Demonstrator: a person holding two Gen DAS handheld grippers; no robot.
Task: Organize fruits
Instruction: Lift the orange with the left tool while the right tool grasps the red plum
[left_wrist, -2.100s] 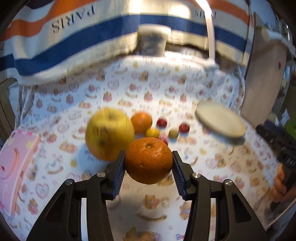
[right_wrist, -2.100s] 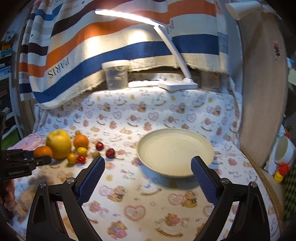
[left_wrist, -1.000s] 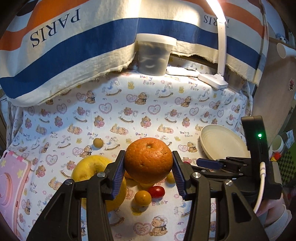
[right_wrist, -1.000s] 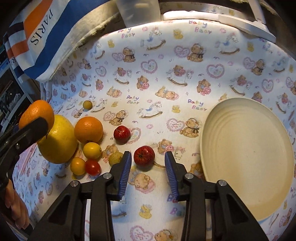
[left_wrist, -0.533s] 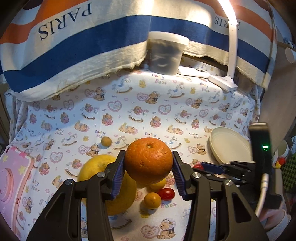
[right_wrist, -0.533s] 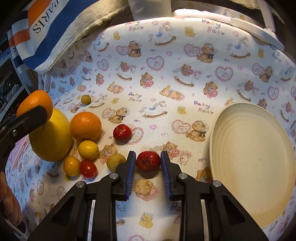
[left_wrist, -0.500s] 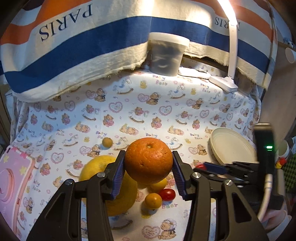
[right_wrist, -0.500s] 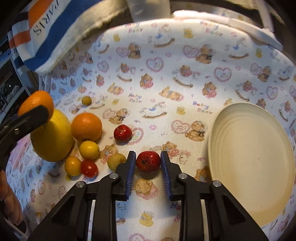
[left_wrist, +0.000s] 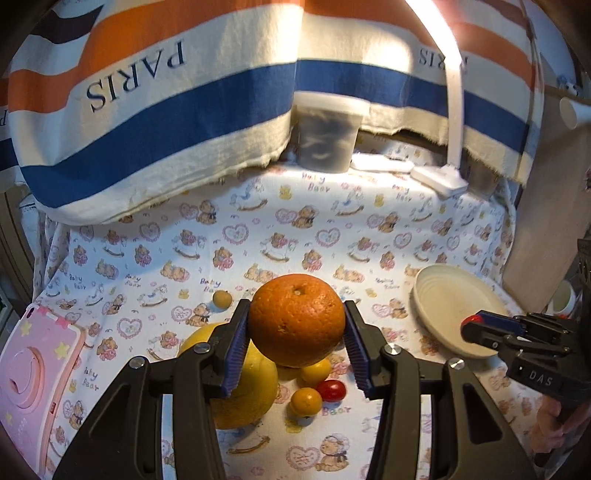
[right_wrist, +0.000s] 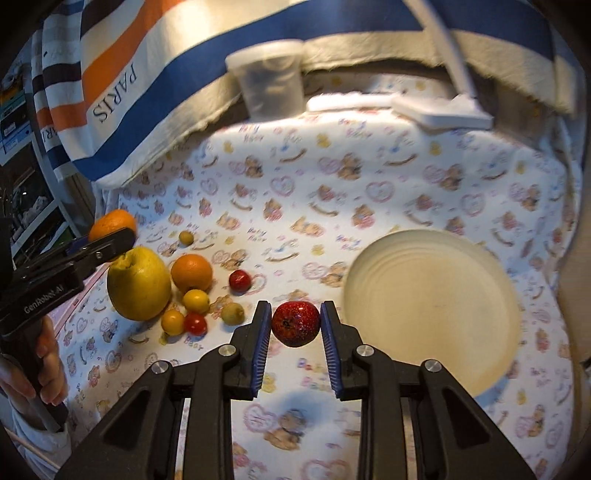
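A teddy-bear print cloth (left_wrist: 332, 236) covers the table; behind it hangs a striped "PARIS" towel (left_wrist: 155, 110), lit by a white desk lamp (left_wrist: 452, 110).

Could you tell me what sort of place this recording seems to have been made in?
Most likely a home, with a table set up for the task. A baby-bear print cloth covers the surface, a striped "PARIS" towel hangs behind as a backdrop, and a white desk lamp lights it, with cluttered shelves at the edge.
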